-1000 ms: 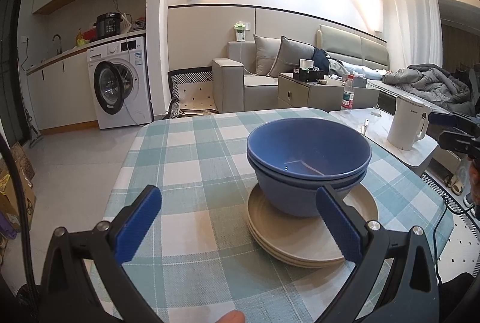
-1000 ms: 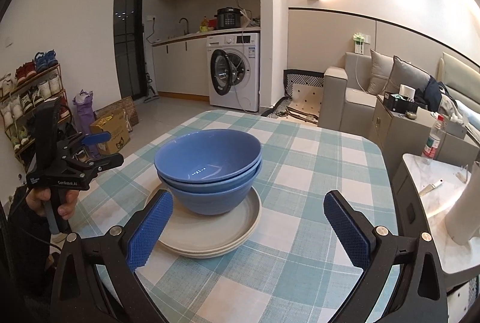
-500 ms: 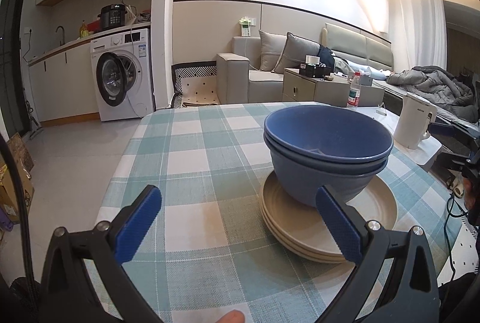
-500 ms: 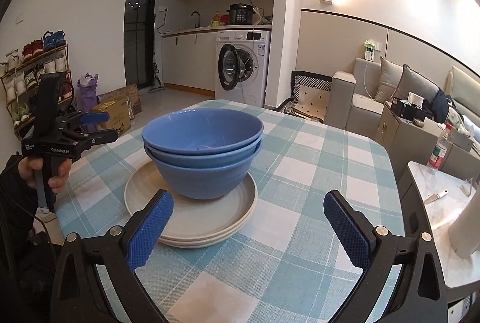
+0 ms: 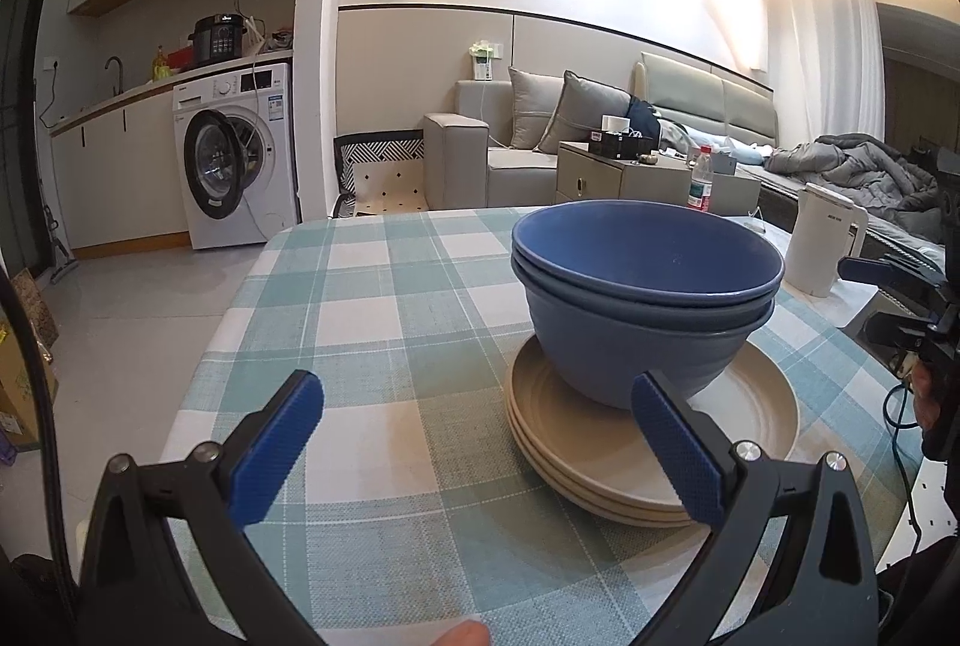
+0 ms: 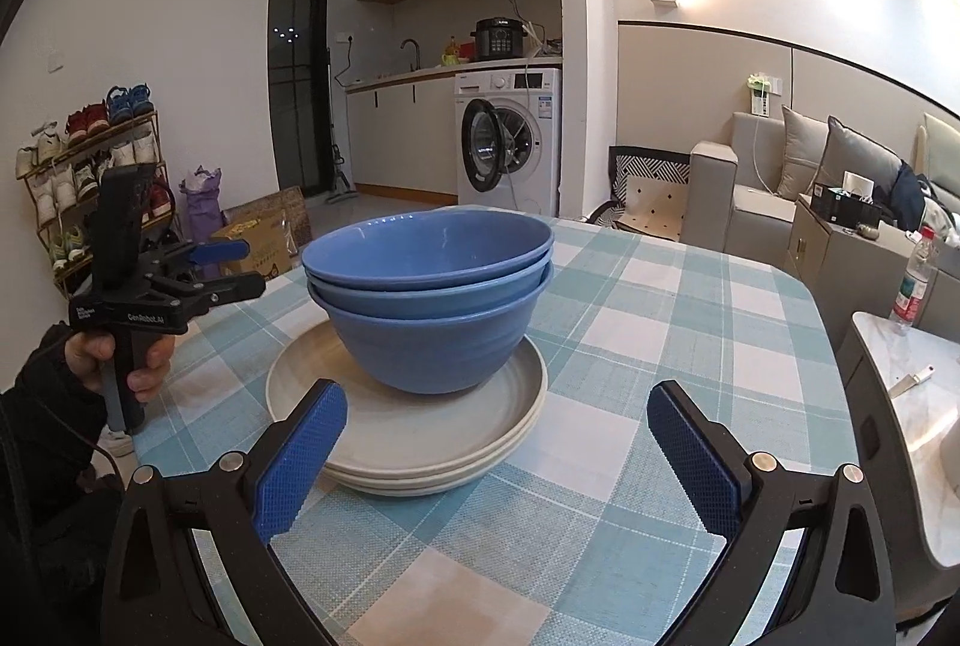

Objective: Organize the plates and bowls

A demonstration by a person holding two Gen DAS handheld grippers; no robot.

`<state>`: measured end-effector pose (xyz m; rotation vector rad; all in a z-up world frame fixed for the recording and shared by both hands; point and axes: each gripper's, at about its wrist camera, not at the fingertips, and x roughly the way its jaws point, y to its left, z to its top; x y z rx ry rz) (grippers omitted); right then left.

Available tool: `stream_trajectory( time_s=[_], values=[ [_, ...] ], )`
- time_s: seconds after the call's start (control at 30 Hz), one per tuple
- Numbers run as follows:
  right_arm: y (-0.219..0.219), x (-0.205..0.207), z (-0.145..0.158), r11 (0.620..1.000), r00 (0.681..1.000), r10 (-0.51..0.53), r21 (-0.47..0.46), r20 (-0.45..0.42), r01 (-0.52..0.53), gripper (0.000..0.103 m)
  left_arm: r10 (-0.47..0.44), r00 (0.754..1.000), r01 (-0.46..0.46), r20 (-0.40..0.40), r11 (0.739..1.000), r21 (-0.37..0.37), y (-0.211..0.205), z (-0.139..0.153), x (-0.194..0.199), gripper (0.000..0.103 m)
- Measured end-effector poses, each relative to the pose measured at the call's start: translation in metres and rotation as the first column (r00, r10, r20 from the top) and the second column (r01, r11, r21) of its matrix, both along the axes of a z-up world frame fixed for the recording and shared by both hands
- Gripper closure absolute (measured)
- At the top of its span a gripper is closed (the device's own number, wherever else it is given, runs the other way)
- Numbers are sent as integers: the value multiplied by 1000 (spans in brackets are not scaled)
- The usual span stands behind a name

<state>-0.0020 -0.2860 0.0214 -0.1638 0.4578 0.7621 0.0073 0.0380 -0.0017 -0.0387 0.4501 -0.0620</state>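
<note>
On the teal-and-white checked tablecloth [image 6: 630, 334], nested glossy blue ceramic bowls [image 6: 429, 295] sit centred on the stacked beige round plates [image 6: 420, 442], so the stack looks finished and is best left undisturbed. The left gripper [image 5: 474, 457] and right gripper [image 6: 495, 457] flank that stack, both spread wide and empty. Compared with a second ago, both have dropped lower and closer to the plates.
</note>
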Motion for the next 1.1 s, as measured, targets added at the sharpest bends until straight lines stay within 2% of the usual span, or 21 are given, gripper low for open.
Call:
stream_trajectory(
  time_s=[0.37,0.8,1.1],
  values=[
    [-1,-1,-2,999,1000,13,38,4,-14,1,-9,999,10,33,999,-32,-1,-8,1,0],
    [2,-2,-9,998,999,38,52,2,-38,1,-6,999,8,43,999,-37,-3,-9,-2,0],
    [6,-3,-18,998,999,39,39,11,-39,1,-10,999,11,48,1000,-13,-7,-8,-3,0]
  ],
)
